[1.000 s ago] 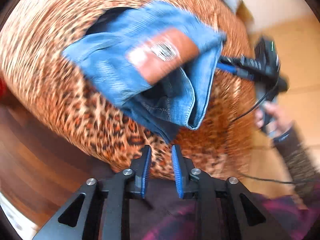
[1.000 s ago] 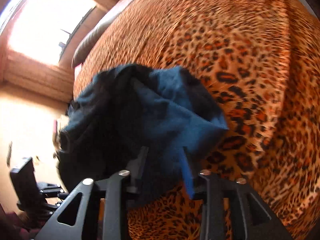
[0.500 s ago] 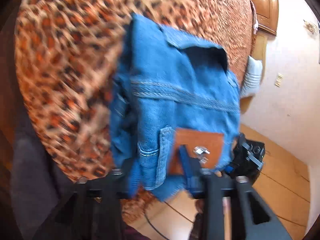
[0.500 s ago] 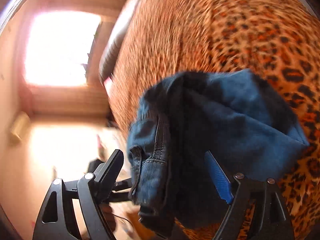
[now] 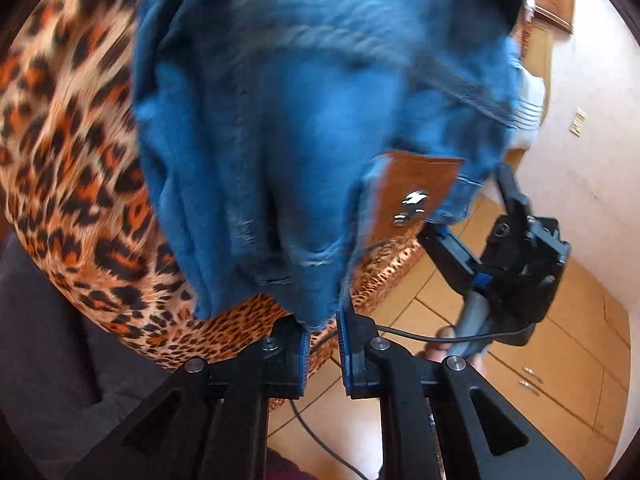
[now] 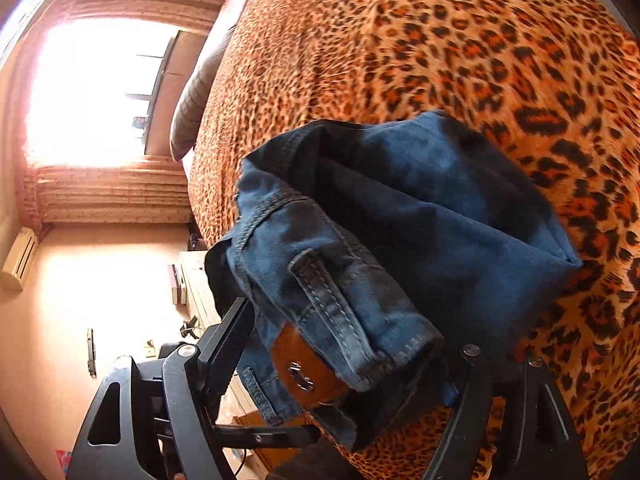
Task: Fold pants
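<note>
Folded blue denim pants point(image 5: 304, 128) lie on the leopard-print bedspread point(image 5: 72, 152); left gripper point(image 5: 322, 332) closing, seemingly pinching their lower edge; right gripper point(image 6: 344, 364) gapes wide around the waistband.

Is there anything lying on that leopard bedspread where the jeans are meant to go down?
Nothing visible. The jeans hang at the bed's edge, and the leopard bedspread beyond them looks bare; the patch directly under them is hidden.

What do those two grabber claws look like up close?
The left gripper is black with two flat fingers lined with ribbed blue pads, joined by arms with silver rivets and triangular cut-outs. The right gripper is built the same; in the left wrist view it has a boxy black body and a thin black cable trailing away.
</note>
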A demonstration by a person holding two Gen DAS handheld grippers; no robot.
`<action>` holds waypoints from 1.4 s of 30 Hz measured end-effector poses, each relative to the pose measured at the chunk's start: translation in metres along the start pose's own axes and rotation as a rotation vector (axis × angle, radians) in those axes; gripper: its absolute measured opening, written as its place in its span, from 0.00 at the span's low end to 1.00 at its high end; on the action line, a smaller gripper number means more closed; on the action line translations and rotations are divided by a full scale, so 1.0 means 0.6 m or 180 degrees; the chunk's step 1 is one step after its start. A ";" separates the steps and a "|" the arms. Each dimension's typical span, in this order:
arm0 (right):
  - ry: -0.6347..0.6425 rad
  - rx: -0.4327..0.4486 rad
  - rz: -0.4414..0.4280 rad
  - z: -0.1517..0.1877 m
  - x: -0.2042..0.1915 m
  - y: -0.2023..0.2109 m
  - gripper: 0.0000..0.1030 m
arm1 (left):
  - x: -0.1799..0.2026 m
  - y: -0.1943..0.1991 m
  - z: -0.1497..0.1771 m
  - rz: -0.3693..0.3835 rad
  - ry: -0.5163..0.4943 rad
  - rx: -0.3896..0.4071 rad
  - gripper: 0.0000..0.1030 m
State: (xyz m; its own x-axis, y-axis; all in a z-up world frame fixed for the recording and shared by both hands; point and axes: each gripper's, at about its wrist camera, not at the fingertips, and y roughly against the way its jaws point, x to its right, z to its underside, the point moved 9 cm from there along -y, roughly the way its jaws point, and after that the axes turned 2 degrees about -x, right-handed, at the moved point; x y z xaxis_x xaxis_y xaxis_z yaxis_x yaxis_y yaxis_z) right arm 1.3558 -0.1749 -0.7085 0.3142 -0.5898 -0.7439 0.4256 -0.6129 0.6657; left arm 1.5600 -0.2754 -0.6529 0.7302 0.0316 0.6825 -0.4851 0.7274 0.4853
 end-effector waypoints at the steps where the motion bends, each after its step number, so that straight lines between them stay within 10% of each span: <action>1: -0.0023 0.0011 -0.0014 0.000 0.003 0.001 0.80 | -0.015 0.007 0.001 -0.0033 0.0015 0.0019 0.12; 4: -0.0037 0.0018 -0.0038 0.008 0.010 0.009 0.80 | -0.045 0.024 0.001 0.0053 0.0068 0.0043 0.16; 12: -0.0060 -0.0061 -0.0060 0.014 0.014 -0.003 0.84 | -0.119 0.204 0.020 0.0061 -0.0185 0.0866 0.68; 42: -0.0021 -0.0067 0.0037 -0.016 -0.003 -0.027 0.85 | -0.332 0.378 -0.014 -0.0289 0.0220 0.0691 0.45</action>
State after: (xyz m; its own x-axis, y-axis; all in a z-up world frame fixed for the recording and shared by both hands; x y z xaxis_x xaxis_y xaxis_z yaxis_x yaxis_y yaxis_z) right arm 1.3563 -0.1591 -0.7187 0.3137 -0.6002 -0.7358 0.4399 -0.5949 0.6728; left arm 1.3084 -0.1109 -0.6833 0.8031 0.0249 0.5953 -0.5024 0.5654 0.6542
